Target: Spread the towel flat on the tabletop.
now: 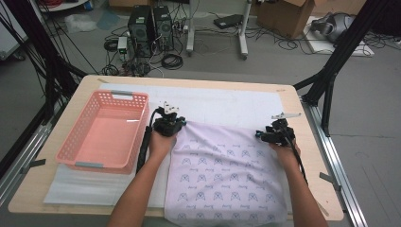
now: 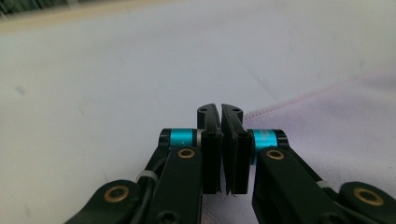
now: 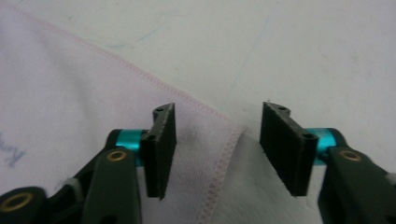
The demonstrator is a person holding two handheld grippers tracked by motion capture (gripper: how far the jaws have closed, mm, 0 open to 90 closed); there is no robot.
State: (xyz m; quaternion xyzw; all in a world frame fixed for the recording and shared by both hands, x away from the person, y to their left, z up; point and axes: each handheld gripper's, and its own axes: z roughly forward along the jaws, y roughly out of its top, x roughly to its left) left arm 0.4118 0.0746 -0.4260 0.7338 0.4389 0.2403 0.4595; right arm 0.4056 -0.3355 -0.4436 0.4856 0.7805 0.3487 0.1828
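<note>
Left gripper fingers pressed together at the pale lilac patterned cloth's far-left corner; right gripper fingers half open, straddling its far-right corner unclamped.

- The pale lilac cloth with small dark printed motifs lies flat and spread out on the white mat that covers the counter.
- Its near edge reaches the near edge of the counter.
- Its far left corner has a pink stitched hem and lies at the tips of the left gripper.
- Its far right corner, also hemmed in pink, lies flat between the pads of the right gripper.
</note>
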